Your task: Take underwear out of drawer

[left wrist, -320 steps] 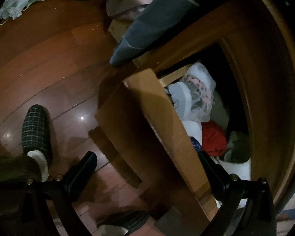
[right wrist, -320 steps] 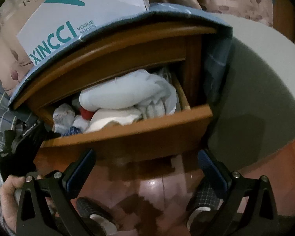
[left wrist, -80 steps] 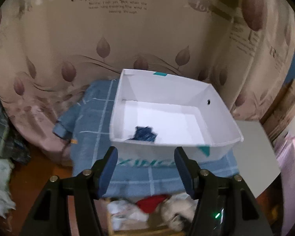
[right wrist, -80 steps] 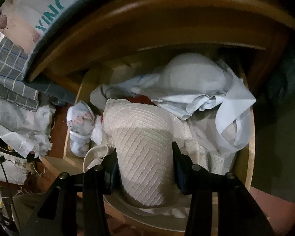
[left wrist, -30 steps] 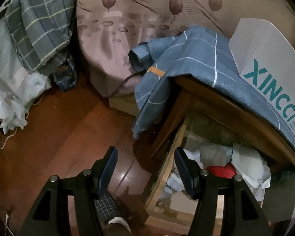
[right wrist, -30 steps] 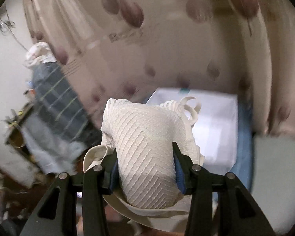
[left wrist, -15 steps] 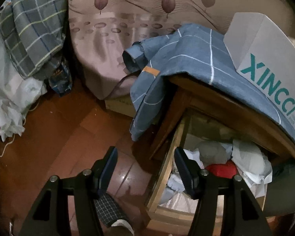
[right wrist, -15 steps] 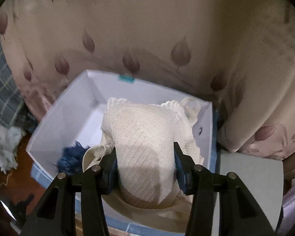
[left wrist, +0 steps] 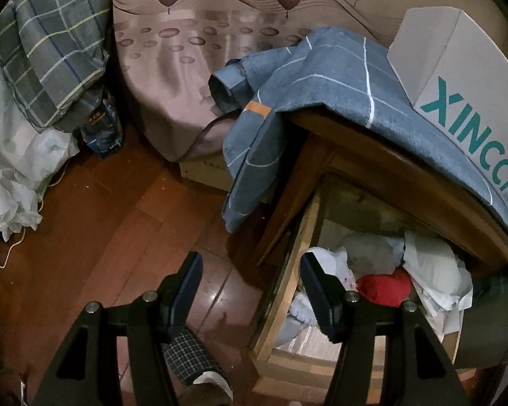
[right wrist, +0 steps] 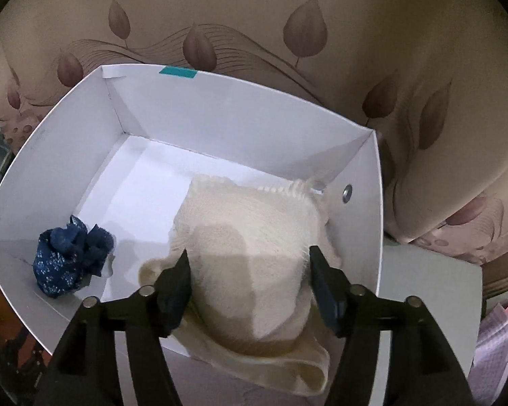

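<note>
Seen from the right wrist, a cream ribbed underwear piece lies in the white shoe box, its lower edge draped over the near rim. My right gripper straddles it, jaws opening; the pads stand just off the blurred fabric. A crumpled blue floral underwear sits in the box's left corner. From the left wrist view, the pulled-out wooden drawer holds a red garment and white clothes. My left gripper hangs open and empty above the drawer's left side.
A blue checked cloth covers the nightstand under the XINCCI box. A leaf-print curtain hangs behind. Plaid fabric and white bags lie left on the wooden floor. A person's checked slipper is below my left gripper.
My right gripper came down over the white box with the cream underwear, and its jaws have widened off the fabric, which now rests in the box. The left gripper has hardly moved.
</note>
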`<state>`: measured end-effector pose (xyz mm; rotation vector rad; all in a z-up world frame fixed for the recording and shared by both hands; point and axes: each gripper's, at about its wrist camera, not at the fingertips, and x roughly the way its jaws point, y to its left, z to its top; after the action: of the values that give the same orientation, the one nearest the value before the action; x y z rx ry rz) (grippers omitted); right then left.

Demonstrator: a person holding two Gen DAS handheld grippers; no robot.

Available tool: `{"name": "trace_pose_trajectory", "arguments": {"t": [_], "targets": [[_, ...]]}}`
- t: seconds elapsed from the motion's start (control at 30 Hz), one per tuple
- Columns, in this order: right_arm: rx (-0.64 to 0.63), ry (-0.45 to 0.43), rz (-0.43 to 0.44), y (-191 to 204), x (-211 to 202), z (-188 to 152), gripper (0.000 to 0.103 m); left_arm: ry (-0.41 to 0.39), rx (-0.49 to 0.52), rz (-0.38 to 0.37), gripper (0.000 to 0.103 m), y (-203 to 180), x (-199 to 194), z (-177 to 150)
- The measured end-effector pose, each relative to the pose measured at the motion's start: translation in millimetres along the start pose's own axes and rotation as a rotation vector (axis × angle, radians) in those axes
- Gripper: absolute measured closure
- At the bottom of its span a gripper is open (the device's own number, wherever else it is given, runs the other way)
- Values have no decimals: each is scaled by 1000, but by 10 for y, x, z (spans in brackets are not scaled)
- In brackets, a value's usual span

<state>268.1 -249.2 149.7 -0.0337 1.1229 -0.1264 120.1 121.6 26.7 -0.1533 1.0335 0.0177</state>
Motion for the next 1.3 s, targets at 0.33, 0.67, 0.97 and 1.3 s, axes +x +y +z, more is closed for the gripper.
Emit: {"name": "trace_pose_trajectory", "arguments": {"t": [0.33,0.67,0.97,1.3], "targets": [[-17,-108,26,43,-510,-201,36,4,11,-1,42,-5,15,2],[-157,-118,179,218,-1096,-1194,31,22,20,-6,42,-8,38,-10],[-381,86,184,669,-234,-2220,29,51,-25,-7,42,57,85,-7],[-525,189,32,1136,950,-2291,30,64,-16,0,42,37,112,-13]]}}
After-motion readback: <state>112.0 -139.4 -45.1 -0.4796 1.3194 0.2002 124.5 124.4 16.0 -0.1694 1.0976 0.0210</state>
